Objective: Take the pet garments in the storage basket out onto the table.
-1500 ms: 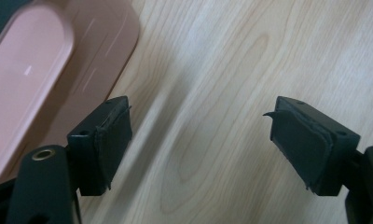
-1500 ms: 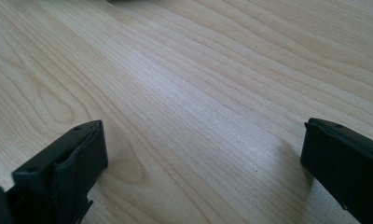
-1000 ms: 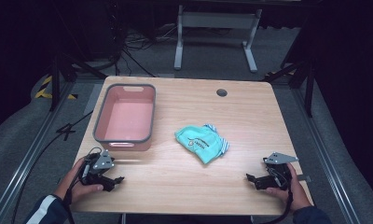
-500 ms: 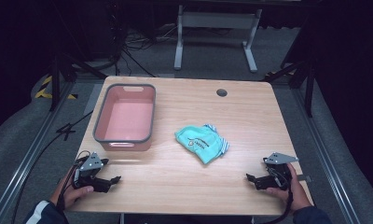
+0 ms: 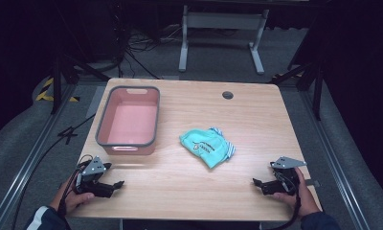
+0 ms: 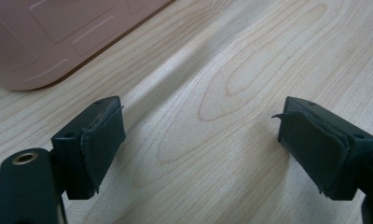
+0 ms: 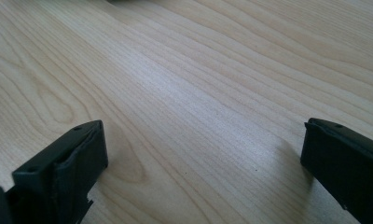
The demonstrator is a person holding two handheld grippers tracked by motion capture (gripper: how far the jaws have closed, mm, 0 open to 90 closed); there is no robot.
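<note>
Since the earlier frame, left hand-held gripper [image 5: 117,184] has drawn back toward the tabletop's [image 5: 256,120] near left corner; right hand-held gripper [image 5: 255,182] unchanged at near right. Both sit low over bare wood, jaws spread wide, nothing between them. Teal cloth [image 5: 208,145] lies crumpled mid-tabletop, well apart from both, nearer the right one. Pink bin [image 5: 128,120] stands far left, its near wall just ahead of the left hand-held gripper [image 6: 201,149].
</note>
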